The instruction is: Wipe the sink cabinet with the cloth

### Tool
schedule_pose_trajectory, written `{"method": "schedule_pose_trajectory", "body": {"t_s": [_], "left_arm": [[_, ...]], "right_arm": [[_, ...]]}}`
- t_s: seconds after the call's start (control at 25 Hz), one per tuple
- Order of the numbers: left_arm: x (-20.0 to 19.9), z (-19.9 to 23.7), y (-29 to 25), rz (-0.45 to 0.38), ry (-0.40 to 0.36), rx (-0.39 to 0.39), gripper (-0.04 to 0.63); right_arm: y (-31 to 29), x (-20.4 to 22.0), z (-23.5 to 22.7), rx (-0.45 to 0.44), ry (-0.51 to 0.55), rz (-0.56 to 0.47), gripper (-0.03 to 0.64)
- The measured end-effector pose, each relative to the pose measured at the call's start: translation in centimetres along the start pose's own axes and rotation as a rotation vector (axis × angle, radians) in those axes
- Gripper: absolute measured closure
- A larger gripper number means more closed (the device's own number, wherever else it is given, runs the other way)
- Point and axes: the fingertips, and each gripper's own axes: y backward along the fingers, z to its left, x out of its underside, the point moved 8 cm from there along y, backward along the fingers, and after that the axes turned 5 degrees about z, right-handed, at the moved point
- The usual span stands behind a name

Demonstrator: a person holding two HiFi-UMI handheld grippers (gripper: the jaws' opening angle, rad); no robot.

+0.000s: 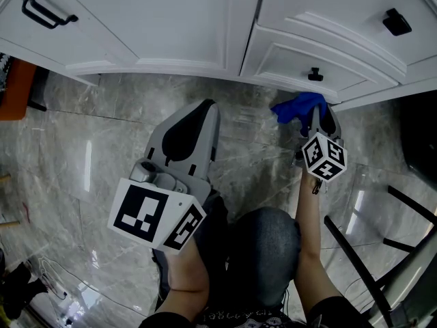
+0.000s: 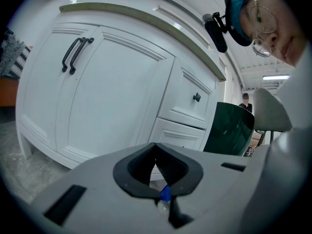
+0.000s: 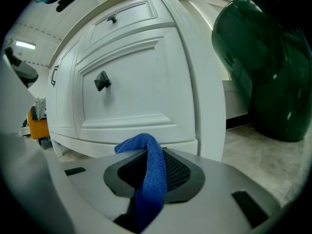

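Head view, right tool (image 1: 313, 118) clenched on blue cloth (image 1: 298, 106) at cabinet (image 1: 171, 19) bottom edge, left tool (image 1: 207, 108) clenched empty over floor (image 1: 89, 135).

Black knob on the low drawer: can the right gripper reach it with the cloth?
Probably yes. The right gripper, shut on the blue cloth, faces the knob with nothing between.

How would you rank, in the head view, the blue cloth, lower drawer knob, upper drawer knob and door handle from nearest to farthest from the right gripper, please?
1. blue cloth, clamped in the right gripper.
2. lower drawer knob, just above it.
3. upper drawer knob, upper right.
4. door handle, far left.
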Motion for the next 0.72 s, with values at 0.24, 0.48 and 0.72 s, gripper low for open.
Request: {"method": "schedule_pose_trajectory", "body": {"t_s": [0.24,0.48,0.72], "left_arm": [[0.1,0.0,-0.2,0.002,0.0,-0.005,0.591],[0.3,0.1,-0.4,0.006,0.002,-0.011,0.591],[0.4,0.4,-0.6,0.012,0.002,-0.017,0.591]], "right_arm": [[0.4,0.0,-2.0,0.053,-0.047,-0.011,0.526],[0.6,0.0,-2.9,0.073,-0.066,-0.018,0.526],[0.8,0.0,-4.3,0.113,-0.091,-0.026,0.526]]}}
